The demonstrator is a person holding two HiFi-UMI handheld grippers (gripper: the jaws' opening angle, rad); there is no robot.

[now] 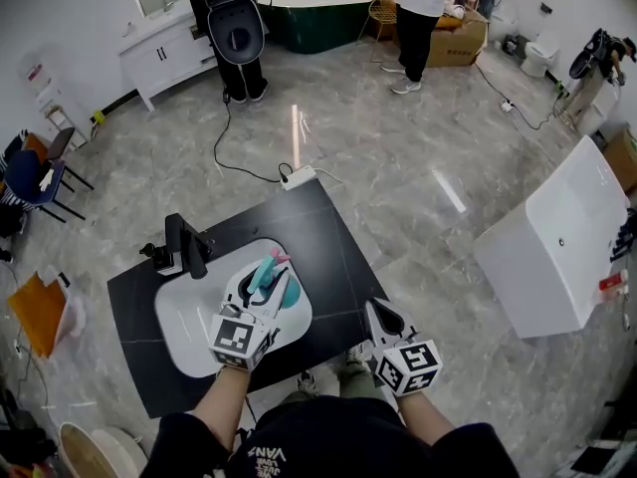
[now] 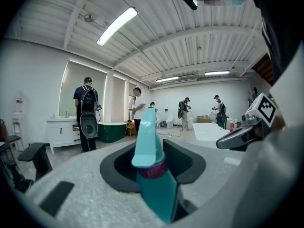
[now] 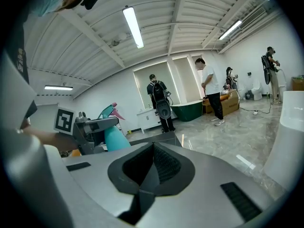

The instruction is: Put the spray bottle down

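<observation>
A teal spray bottle (image 1: 271, 279) with a pink trigger is held above a white sink basin (image 1: 189, 327) set in a black countertop (image 1: 328, 257). My left gripper (image 1: 267, 302) is shut on the bottle's body. In the left gripper view the bottle (image 2: 152, 175) stands between the pads, with a purple collar under its teal head. My right gripper (image 1: 380, 315) hovers off the countertop's right front edge, away from the bottle. Its pads (image 3: 151, 167) meet with nothing between them. The right gripper view shows the bottle (image 3: 113, 139) at the left.
A black faucet (image 1: 187, 245) stands at the basin's back left. A white tub (image 1: 557, 247) sits on the floor to the right. A power strip (image 1: 299, 177) with its cable lies beyond the countertop. Two people stand far back. Chairs (image 1: 40, 172) are at the left.
</observation>
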